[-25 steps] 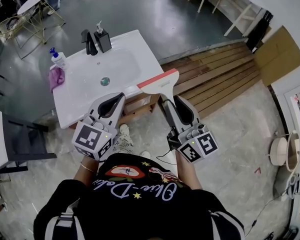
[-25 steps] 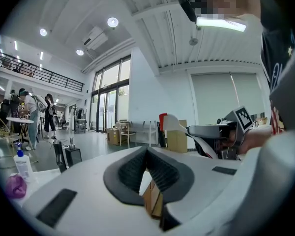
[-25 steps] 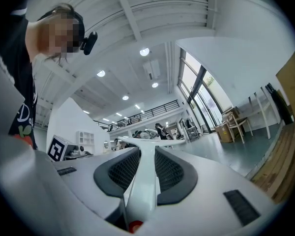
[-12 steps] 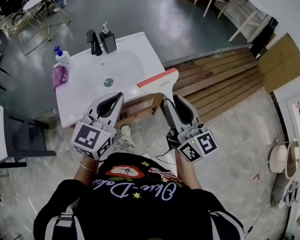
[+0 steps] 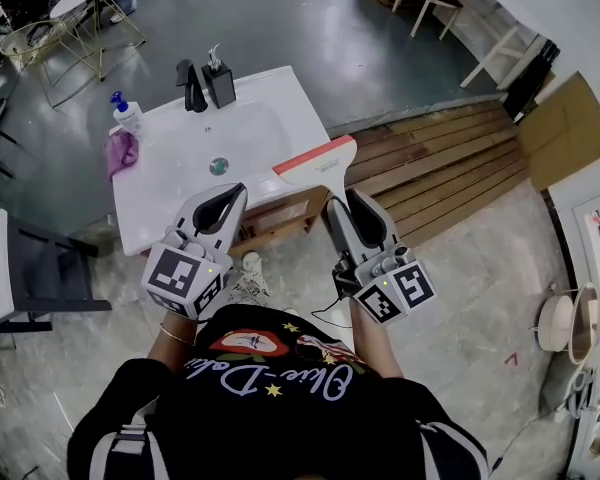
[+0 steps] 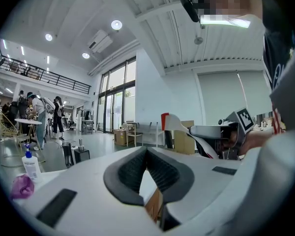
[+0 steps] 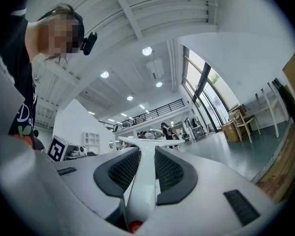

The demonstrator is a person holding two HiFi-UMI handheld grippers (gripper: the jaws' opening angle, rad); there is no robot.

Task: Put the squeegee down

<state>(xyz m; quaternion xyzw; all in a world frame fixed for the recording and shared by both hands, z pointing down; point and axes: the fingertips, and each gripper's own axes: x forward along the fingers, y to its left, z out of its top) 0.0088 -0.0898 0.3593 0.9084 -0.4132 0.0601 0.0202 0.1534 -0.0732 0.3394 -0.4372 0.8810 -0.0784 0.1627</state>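
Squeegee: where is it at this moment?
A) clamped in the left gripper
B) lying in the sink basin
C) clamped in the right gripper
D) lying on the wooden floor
C: the right gripper has its jaws shut on the white handle of the squeegee, as the right gripper view shows.
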